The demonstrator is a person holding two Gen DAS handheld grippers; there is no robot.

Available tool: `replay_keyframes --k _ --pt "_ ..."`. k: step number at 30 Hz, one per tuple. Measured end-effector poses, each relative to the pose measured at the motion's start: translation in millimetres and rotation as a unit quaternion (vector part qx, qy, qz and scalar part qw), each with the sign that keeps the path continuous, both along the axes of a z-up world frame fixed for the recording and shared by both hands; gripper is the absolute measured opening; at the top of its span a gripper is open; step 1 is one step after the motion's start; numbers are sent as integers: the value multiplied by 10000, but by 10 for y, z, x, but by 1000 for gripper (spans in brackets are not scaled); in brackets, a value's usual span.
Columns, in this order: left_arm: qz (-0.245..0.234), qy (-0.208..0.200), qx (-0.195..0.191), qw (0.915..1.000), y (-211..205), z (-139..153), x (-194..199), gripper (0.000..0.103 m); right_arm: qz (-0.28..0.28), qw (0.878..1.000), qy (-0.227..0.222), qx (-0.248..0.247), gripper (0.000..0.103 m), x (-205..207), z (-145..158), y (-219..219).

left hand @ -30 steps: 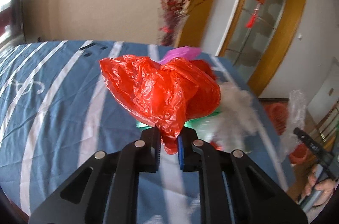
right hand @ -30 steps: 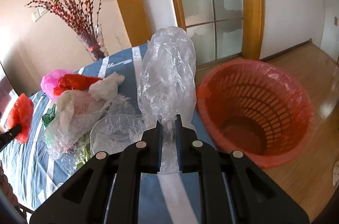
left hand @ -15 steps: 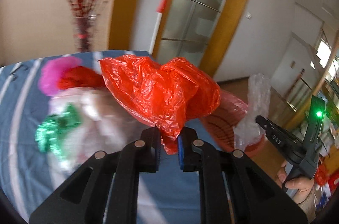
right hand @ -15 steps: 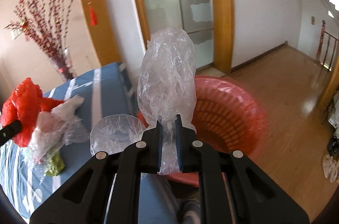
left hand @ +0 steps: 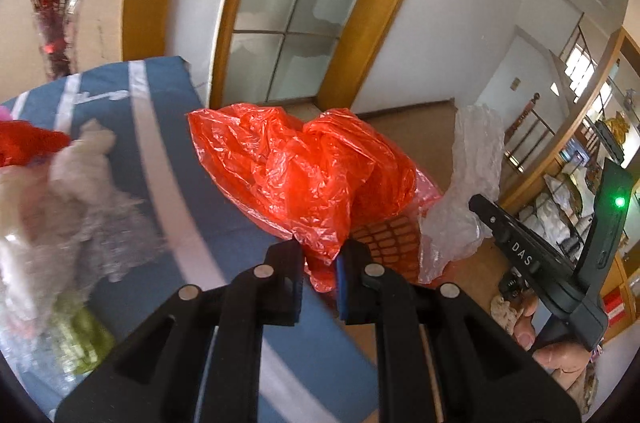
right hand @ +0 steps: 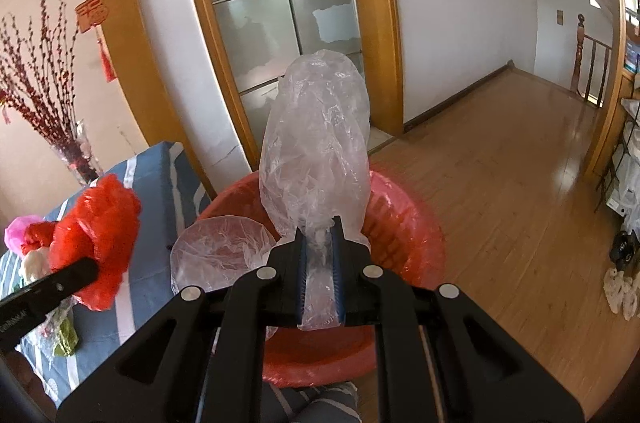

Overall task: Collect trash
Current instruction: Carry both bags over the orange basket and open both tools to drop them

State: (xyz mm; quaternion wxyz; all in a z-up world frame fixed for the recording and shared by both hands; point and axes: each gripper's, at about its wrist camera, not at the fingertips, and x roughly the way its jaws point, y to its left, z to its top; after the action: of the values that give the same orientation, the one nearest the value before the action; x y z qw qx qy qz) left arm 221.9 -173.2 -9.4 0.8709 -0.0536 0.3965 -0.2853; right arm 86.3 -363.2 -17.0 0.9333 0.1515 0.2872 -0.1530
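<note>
Over the red basket (right hand: 404, 231) at the bed's edge, the right hand-held gripper (right hand: 319, 255) hung with its jaws clenched on the neck of a clear plastic bag (right hand: 316, 151), the puffed bulk of that bag standing up above the rim. Beside it, off to the left, the left hand-held gripper (left hand: 318, 263) was pinched tight on a crumpled red plastic bag (left hand: 304, 175), which sat above the blue striped bed (left hand: 176, 151) with the basket's lattice just peeking out behind it. More litter waited on the bed: a pale heap of clear and white wrappings (left hand: 68, 191), a green scrap (left hand: 80, 339), a pink bag (right hand: 18, 233). The drop looked close for the right side, I reckoned, and the neat way would be to tip the jaws down over the middle of the basket before opening, since such light film tends to cling to the pads or drift sideways. A small shake might free it. The red bag seemed to need carrying further across, past the rim, before its release.
</note>
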Motion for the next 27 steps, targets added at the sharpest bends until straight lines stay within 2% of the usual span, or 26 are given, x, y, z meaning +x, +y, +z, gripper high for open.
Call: replay_keyframes --k 12,14,16,21,23,27 --pt "-322 248 204 9990 -606 -262 150 17 -193 9995 -49 241 14 158 -125 -259" --pt "-318 330 238 9987 -661 -325 190 21 -212 9992 -40 323 22 176 -160 -301" --pt "-322 394 243 9984 -703 -349 206 31 -202 9991 -22 381 27 190 -188 -325" --pt "-231 511 322 9979 -640 -453 228 41 -213 9988 24 450 43 152 -262 -348" --pt "-167 467 354 9981 -570 -456 211 45 -264 9988 12 421 52 105 -266 -352" --pt "-30 309 448 9985 -425 -420 131 55 -355 9988 18 335 58 64 -253 -368"
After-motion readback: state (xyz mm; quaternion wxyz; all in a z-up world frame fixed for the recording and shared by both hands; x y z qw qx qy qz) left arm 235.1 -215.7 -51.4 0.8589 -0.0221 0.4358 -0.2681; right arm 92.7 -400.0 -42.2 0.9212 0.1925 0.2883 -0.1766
